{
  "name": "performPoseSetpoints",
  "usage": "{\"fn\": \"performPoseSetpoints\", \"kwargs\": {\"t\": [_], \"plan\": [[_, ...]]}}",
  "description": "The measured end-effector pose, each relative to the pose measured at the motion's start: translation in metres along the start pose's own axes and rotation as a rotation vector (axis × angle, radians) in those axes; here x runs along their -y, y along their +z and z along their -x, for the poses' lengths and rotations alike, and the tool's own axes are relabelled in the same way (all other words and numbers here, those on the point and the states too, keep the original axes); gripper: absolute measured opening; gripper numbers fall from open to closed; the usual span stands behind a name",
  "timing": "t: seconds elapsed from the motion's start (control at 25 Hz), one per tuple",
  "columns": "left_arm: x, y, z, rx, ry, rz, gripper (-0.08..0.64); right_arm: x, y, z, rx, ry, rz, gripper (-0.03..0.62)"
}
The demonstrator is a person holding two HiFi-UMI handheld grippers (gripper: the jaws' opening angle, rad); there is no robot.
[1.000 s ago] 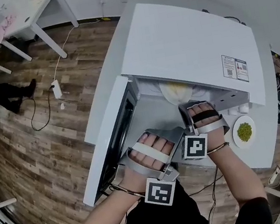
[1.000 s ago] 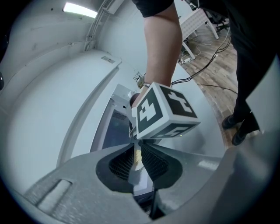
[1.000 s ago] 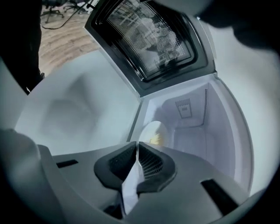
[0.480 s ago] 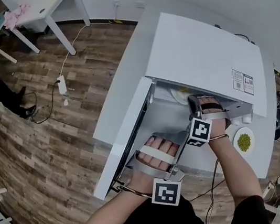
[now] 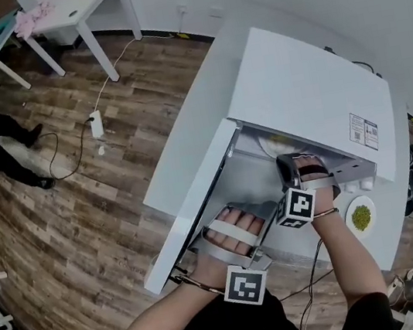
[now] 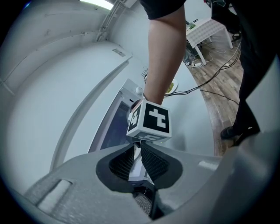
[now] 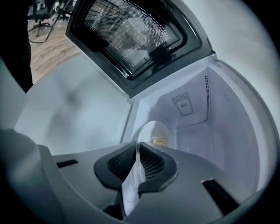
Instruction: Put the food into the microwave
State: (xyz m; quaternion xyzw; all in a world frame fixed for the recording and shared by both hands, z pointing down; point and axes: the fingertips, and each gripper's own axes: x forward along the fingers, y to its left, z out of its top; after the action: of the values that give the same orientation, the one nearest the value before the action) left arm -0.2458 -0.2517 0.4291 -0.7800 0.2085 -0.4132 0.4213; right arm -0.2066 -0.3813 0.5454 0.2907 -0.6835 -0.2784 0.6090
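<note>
My right tongs (image 7: 137,148) are clamped on the rim of the white plate (image 7: 150,130) of yellow food (image 7: 158,140), already inside the open microwave (image 5: 312,95) on the bench (image 5: 204,139), while my left tongs (image 6: 136,146) hover just outside, barely a slit apart and empty.

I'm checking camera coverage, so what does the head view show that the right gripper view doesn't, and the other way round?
Head view only: a plate of green food on the counter beside the microwave, and the label sticker on its top.

Right gripper view only: the mesh window of the open door, a vent panel on the cavity's back wall, and the right hand-held gripper closed on the rim of the plate of yellow food.

Both: that plate inside the open microwave.
</note>
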Motion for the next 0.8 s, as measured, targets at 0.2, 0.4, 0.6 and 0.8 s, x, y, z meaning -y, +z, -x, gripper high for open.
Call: {"fn": "performPoseSetpoints", "kwargs": {"t": [0.2, 0.4, 0.6, 0.8], "plan": [[0.002, 0.003, 0.001, -0.003, -0.010, -0.009, 0.055, 0.015, -0.008, -0.016, -0.029, -0.030, -0.038, 0.028], [0.003, 0.007, 0.010, -0.001, -0.033, 0.007, 0.055, 0.026, -0.009, 0.002, -0.003, -0.022, -0.150, 0.031], [-0.002, 0.020, 0.024, 0.045, -0.058, 0.107, 0.055, 0.008, -0.016, 0.062, 0.029, -0.027, -0.255, 0.031], [-0.016, 0.023, 0.039, 0.071, -0.040, 0.234, 0.055, -0.013, -0.018, 0.132, 0.049, -0.014, -0.375, 0.029]]}}
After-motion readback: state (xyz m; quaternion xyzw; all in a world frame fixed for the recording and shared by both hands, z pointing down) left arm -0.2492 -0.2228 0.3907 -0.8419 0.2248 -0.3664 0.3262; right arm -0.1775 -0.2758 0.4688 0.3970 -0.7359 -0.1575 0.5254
